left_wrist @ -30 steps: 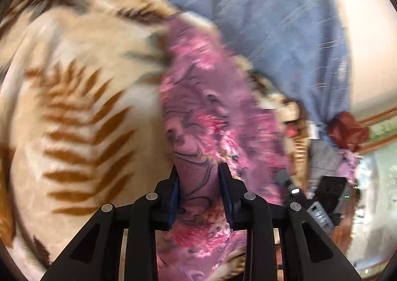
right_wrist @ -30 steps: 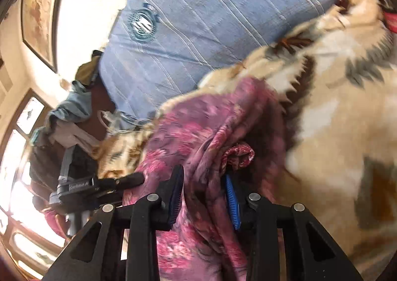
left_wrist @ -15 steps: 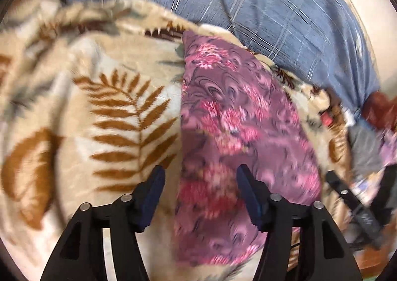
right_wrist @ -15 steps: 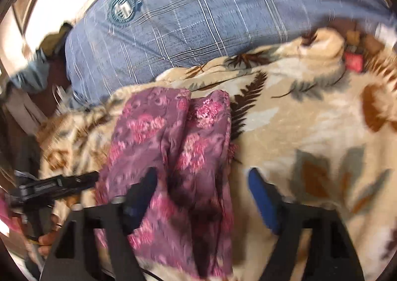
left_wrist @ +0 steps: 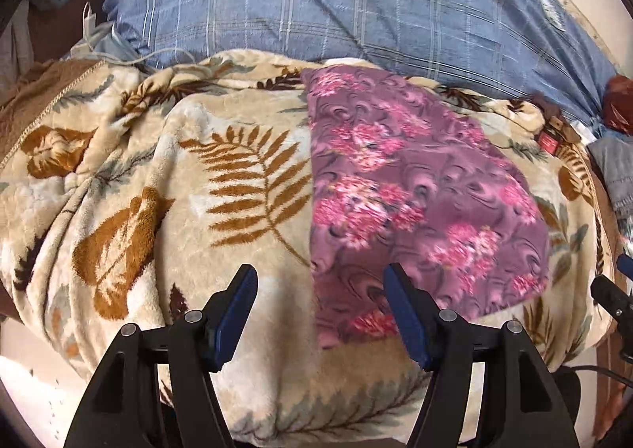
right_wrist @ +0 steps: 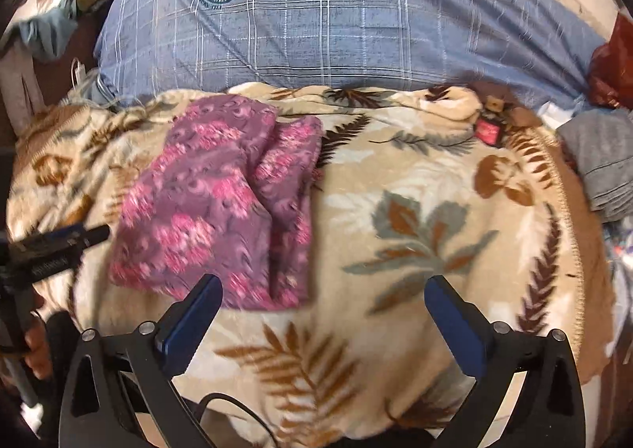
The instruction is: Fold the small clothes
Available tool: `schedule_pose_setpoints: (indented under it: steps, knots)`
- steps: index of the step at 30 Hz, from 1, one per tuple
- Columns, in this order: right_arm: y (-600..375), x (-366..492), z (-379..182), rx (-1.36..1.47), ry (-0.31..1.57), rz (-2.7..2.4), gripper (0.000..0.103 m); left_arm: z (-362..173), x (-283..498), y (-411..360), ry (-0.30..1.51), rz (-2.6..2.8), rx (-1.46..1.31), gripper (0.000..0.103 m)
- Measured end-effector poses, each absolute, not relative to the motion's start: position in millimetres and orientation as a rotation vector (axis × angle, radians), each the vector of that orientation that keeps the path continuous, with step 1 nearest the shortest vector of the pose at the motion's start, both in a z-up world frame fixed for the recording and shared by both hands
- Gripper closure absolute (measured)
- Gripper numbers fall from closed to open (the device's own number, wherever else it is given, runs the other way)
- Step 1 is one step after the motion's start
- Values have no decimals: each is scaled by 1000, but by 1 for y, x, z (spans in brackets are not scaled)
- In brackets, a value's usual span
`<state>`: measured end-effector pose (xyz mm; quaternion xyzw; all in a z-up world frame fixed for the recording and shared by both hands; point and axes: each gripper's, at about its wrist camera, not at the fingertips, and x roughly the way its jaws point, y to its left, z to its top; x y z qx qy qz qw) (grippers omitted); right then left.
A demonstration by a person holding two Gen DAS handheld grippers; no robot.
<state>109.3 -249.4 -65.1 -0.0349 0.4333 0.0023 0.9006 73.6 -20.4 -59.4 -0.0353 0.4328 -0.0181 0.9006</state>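
Observation:
A purple garment with pink flowers [left_wrist: 415,194] lies folded flat on a cream blanket with brown fern leaves [left_wrist: 237,186]. It also shows in the right wrist view [right_wrist: 221,210], left of centre, with a fold ridge down its right side. My left gripper [left_wrist: 320,289] is open and empty, held back over the garment's near left edge. My right gripper [right_wrist: 322,301] is open wide and empty, to the right of the garment's near edge. The left gripper's tip [right_wrist: 75,236] shows at the left of the right wrist view.
A blue checked pillow [left_wrist: 356,8] with a round crest lies behind the blanket. Grey folded cloth [right_wrist: 597,163] and a dark red item [right_wrist: 611,68] sit at the far right. A white charger cable [left_wrist: 91,24] lies at the back left.
Both grippers let go of the purple garment, opened and pulled back. The garment now lies flat on the blanket.

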Motion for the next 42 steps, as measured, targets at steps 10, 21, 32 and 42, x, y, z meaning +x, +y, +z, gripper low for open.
schedule_pose_setpoints:
  steps: [10,21,32,42]
  knots:
    - [-251,82,-68,-110,892,-4,0,-59,52,-36,866,-20,68,37]
    - [-248,78,-71,-67,892,19,0,-54,25,-44,803,-39,213,37]
    - [-252,80,-73,-57,905,9,0,-60,25,-46,851,-123,258,37]
    - [-259,80,-75,-29,909,-4,0,-32,31,-53,842,-247,222,37]
